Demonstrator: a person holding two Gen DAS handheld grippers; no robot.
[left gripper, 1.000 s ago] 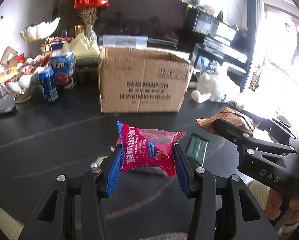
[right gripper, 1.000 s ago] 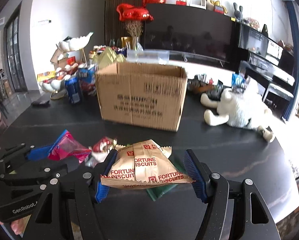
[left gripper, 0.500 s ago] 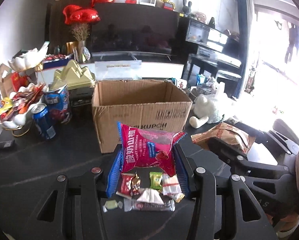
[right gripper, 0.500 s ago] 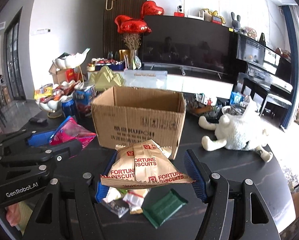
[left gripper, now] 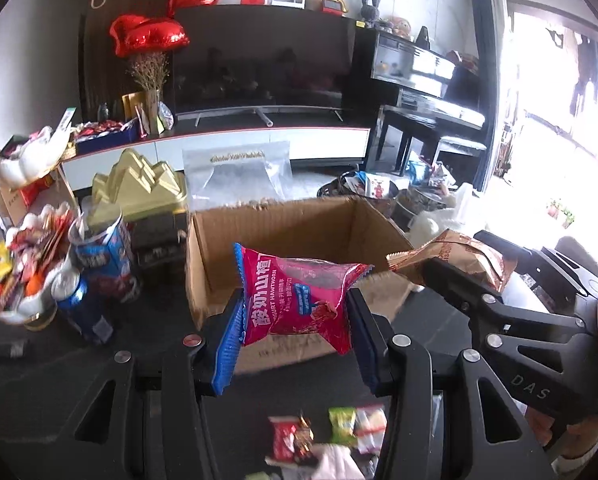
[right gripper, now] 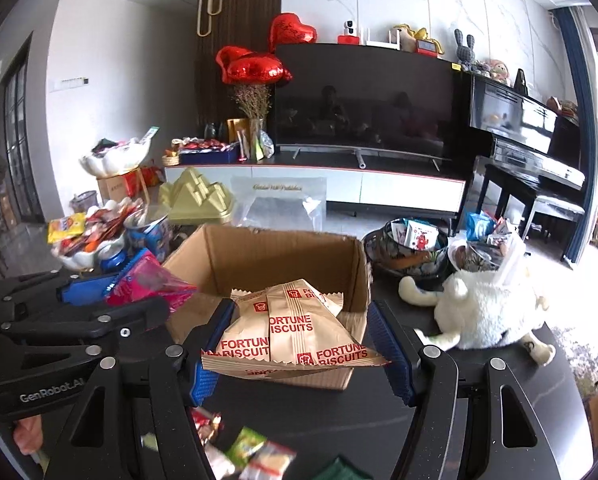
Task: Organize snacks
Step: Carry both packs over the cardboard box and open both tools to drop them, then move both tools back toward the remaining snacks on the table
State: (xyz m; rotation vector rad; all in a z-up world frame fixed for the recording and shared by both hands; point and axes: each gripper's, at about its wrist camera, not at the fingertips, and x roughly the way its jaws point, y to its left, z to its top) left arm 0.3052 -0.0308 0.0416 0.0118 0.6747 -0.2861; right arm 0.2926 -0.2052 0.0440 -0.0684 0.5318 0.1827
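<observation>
My left gripper [left gripper: 295, 320] is shut on a pink yogurt hawthorn snack bag [left gripper: 299, 300], held in the air at the near rim of an open cardboard box [left gripper: 283, 232]. My right gripper [right gripper: 301, 344] is shut on a tan Fortune Biscuits pack [right gripper: 291, 332], held above the box's [right gripper: 267, 252] near wall. Each gripper shows in the other view: the right one with its pack [left gripper: 459, 256] to the right, the left one with the pink bag [right gripper: 147, 280] to the left. The box looks empty inside.
Several small wrapped candies [left gripper: 327, 436] lie on the dark table [left gripper: 59, 360] below the grippers, also in the right wrist view [right gripper: 243, 448]. Blue cans [left gripper: 83, 312] and a heaped snack bowl [left gripper: 23, 272] stand left of the box. A white plush toy [right gripper: 483, 312] lies to the right.
Both grippers have risen and moved forward with their packs, from low over the table to the box's open top. The loose candies have dropped toward the bottom of both views.
</observation>
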